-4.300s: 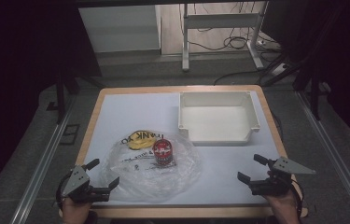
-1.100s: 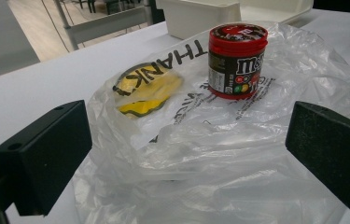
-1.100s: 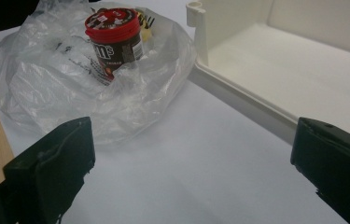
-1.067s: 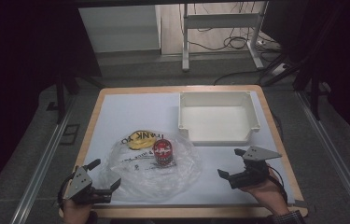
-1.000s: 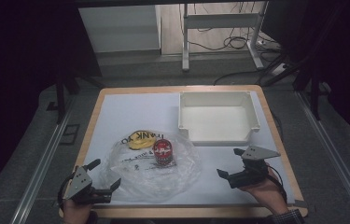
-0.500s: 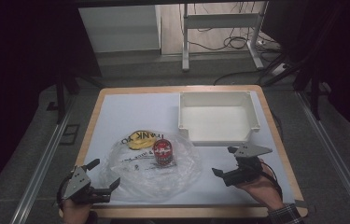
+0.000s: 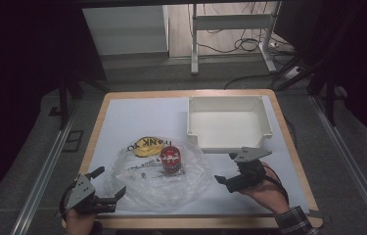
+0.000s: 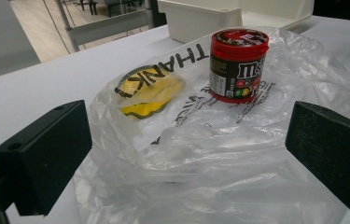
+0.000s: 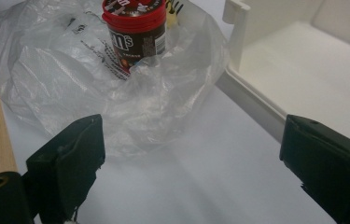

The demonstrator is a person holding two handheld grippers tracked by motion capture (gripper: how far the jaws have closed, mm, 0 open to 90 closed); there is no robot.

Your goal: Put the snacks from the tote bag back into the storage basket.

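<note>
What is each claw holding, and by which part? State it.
Nothing is held. The left claw and right claw both stand open, clear of the plastic bag; the right's jaws have just been closing.

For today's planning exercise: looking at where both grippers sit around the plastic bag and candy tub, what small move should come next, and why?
Probably ease the right gripper on toward the plastic bag: its jaws have just been closing, nothing lies between them, and the bag's edge lies just ahead. The left gripper waits open at the opposite edge.

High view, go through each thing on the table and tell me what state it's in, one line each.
Plastic bag: crumpled, lying flat on the table.
Candy jar: upright on the bag, red lid on.
White bin: upright, nothing in it.
Left gripper: open at the bag's near edge, holding nothing.
Right gripper: open beside the bag, jaws have just been closing, nothing between them.
</note>
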